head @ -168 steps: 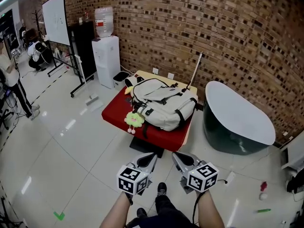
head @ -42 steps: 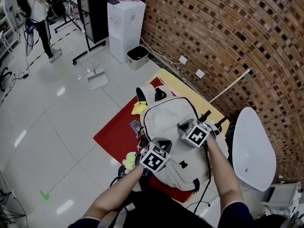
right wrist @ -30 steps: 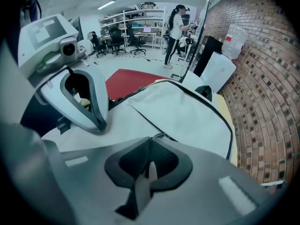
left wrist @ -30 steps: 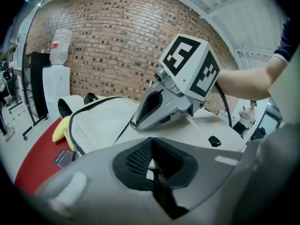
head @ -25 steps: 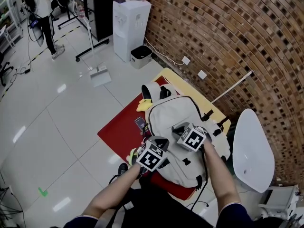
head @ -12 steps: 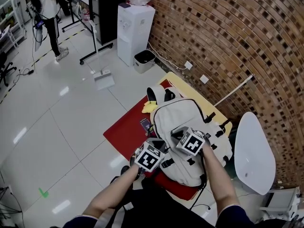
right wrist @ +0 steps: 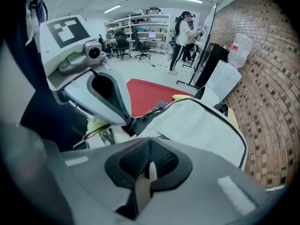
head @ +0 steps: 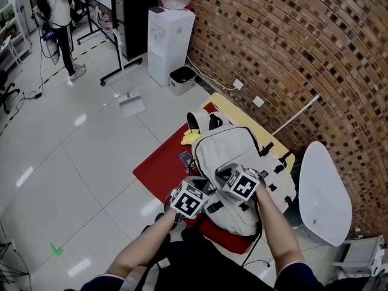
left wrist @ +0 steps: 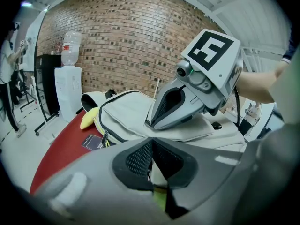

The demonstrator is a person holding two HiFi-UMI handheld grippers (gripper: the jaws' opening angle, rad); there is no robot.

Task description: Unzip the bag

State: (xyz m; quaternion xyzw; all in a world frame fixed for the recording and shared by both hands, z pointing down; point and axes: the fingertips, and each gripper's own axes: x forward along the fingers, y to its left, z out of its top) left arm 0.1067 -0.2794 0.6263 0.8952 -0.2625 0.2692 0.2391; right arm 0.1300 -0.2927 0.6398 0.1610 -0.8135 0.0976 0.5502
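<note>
A pale grey backpack (head: 236,150) with black zip lines lies on a low red-topped table (head: 159,165). Both grippers meet at its near left corner. My left gripper (head: 202,187) is shut on a whitish tab with a yellow-green bit (left wrist: 157,191) at the bag's edge. My right gripper (head: 223,174) is shut on a thin pale tab (right wrist: 149,171) of the bag. In the left gripper view the right gripper (left wrist: 150,123) rests its tips on the backpack (left wrist: 124,116). In the right gripper view the left gripper (right wrist: 127,121) touches the backpack (right wrist: 201,125) near a black zip end.
A brick wall runs behind the table. A white water dispenser (head: 170,35) and a small bin (head: 182,77) stand at the back. A white round-topped stand (head: 321,193) is at the right. A yellow soft toy (head: 192,136) lies by the bag. A person (head: 57,8) stands far left.
Both grippers have shifted slightly toward me along the bag's near left corner, staying shut and close together. The bag has not visibly moved.
</note>
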